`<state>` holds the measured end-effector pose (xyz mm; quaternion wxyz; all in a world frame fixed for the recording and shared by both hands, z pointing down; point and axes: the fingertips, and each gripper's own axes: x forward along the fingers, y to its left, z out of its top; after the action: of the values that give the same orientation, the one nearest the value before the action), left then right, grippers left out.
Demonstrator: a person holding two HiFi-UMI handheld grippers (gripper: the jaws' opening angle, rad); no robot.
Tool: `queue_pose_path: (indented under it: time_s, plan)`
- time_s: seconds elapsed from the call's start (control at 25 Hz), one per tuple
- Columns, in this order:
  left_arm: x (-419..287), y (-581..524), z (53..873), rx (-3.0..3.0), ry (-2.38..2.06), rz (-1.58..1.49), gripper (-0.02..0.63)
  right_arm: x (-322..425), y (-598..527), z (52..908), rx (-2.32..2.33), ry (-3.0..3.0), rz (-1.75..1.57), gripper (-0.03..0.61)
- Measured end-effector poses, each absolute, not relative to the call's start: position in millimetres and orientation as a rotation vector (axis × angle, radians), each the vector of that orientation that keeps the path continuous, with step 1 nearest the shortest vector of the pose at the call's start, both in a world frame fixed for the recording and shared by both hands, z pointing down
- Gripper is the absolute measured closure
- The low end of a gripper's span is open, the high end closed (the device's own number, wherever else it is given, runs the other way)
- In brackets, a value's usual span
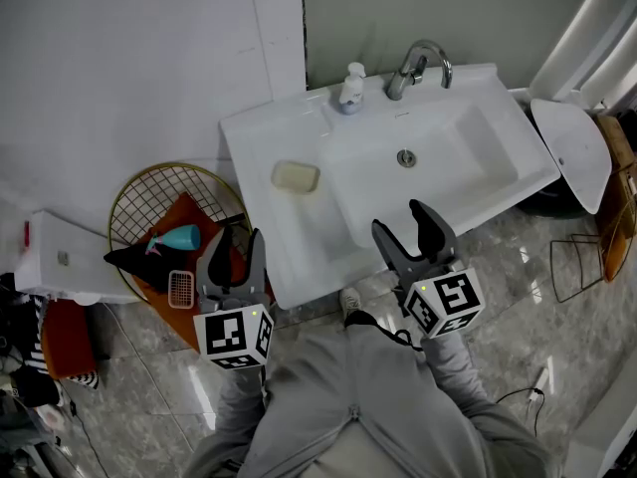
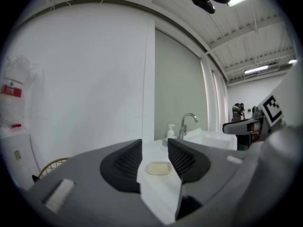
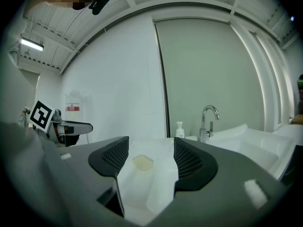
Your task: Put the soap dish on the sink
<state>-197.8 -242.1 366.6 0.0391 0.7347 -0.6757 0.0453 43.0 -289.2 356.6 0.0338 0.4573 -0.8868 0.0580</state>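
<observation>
Lying on the ledge of the sink, the soap dish is faced by the left claw and right claw, both parted and empty.

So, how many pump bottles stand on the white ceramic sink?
1: the small white pump bottle stands at the back rim, just beside the chrome faucet. None seems hidden.

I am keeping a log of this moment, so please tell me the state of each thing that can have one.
Soap dish: lies flat on the sink, left of the basin, not held.
Left gripper: open, empty.
Right gripper: open, empty.
Faucet: no running water visible.
Soap bottle: upright beside the faucet.
</observation>
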Motion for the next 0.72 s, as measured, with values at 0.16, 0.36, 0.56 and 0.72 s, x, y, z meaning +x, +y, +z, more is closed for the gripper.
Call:
queue_pose_path:
  time_s: [0.16, 0.36, 0.56, 0.72]
  plan:
    - [-196.4, -242.4, 366.6, 2.255, -2.079, 0.151, 0.390, 43.7, -290.2, 358.0, 1.408, -2.729, 0.182, 0.278]
    - [-199.2, -242.1, 367.3, 2.253, -2.095, 0.166, 0.390, 42.0, -290.8, 358.8, 1.405, -2.731, 0.184, 0.279]
    - [-200.3, -242.0, 367.9, 2.251, -2.100, 0.178, 0.390, 40.9, -291.1, 358.9, 1.403, -2.730, 0.187, 0.279]
    - [-199.0, -242.4, 369.1, 2.253, -2.097, 0.181, 0.390, 41.2, -291.8, 359.6, 1.403, -2.730, 0.190, 0.279]
